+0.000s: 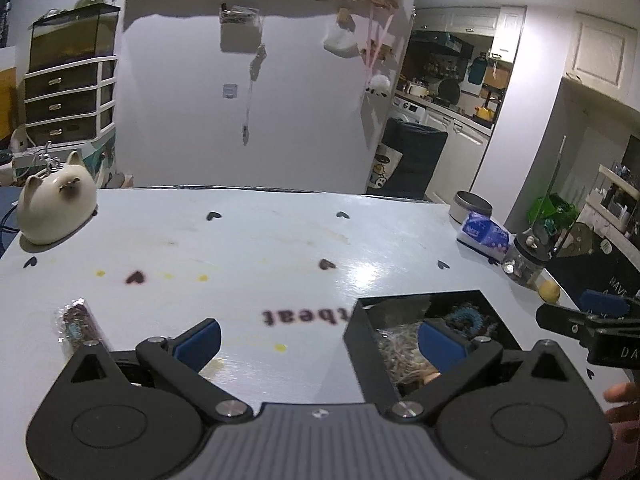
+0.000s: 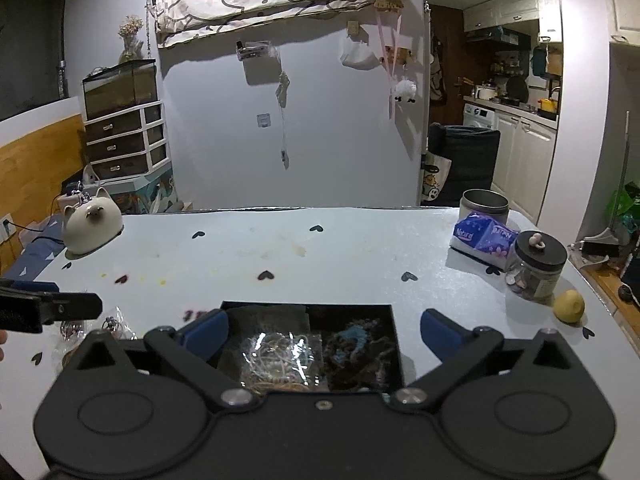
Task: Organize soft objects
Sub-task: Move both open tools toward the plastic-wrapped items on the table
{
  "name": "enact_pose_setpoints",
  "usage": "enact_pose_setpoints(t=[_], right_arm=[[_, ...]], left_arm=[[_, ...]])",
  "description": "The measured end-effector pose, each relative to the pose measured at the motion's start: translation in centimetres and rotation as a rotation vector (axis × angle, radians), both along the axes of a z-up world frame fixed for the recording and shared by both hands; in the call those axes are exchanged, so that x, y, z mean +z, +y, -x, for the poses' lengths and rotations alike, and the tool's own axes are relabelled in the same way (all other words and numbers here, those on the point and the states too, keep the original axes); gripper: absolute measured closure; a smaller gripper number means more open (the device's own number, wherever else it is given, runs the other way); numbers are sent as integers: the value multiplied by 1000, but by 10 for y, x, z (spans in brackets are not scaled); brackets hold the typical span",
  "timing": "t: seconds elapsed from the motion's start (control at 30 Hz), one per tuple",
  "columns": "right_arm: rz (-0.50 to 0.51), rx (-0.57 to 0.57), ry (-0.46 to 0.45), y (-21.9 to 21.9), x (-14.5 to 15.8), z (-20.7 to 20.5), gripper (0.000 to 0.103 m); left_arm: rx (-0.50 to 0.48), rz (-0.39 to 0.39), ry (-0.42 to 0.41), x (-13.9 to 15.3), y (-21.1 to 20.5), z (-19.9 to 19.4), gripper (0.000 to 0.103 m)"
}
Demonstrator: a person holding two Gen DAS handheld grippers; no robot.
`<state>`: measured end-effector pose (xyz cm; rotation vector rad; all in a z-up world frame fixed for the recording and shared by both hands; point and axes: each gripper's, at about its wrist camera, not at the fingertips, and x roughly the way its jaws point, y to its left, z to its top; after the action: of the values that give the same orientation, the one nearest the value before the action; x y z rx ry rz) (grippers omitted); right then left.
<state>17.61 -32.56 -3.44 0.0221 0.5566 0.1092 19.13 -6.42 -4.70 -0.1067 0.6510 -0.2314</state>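
Note:
A black open box (image 2: pixel 394 344) stands on the pale blue table (image 2: pixel 320 256) right under my right gripper (image 2: pixel 323 332), which is open wide and holds nothing. Inside the box lie a clear bag of thin bands (image 2: pixel 280 356) and a dark bundle with blue hair ties (image 2: pixel 356 342). In the left wrist view the same box (image 1: pixel 354 336) sits under the right finger of my left gripper (image 1: pixel 318 340), also open and holding nothing. A small clear packet of hair ties (image 1: pixel 74 320) lies on the table to its left. Two similar packets (image 2: pixel 114 325) show left of the right gripper.
A cream cat-shaped ornament (image 1: pixel 56 204) stands at the far left corner. Along the right side are a round tin (image 2: pixel 483 205), a purple tissue pack (image 2: pixel 482 237), a black-lidded jar (image 2: pixel 534 266) and a lemon (image 2: pixel 569 306). A hand (image 1: pixel 622 400) shows at the right edge.

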Motion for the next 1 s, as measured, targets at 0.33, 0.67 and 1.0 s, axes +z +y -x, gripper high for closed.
enact_pose_setpoints(t=[0.33,0.67,1.0], right_arm=[[-1,-3,-5,60,3,-3,0],[-18,17,3,132,0,-11,0],[-24,51,-9,198,-11,-22,0]], left_arm=[[24,7,-13,3,59,-1,0],[74,-1,-8,1,135,-2,0],[127,-48,28,-12,197,-25,0]])
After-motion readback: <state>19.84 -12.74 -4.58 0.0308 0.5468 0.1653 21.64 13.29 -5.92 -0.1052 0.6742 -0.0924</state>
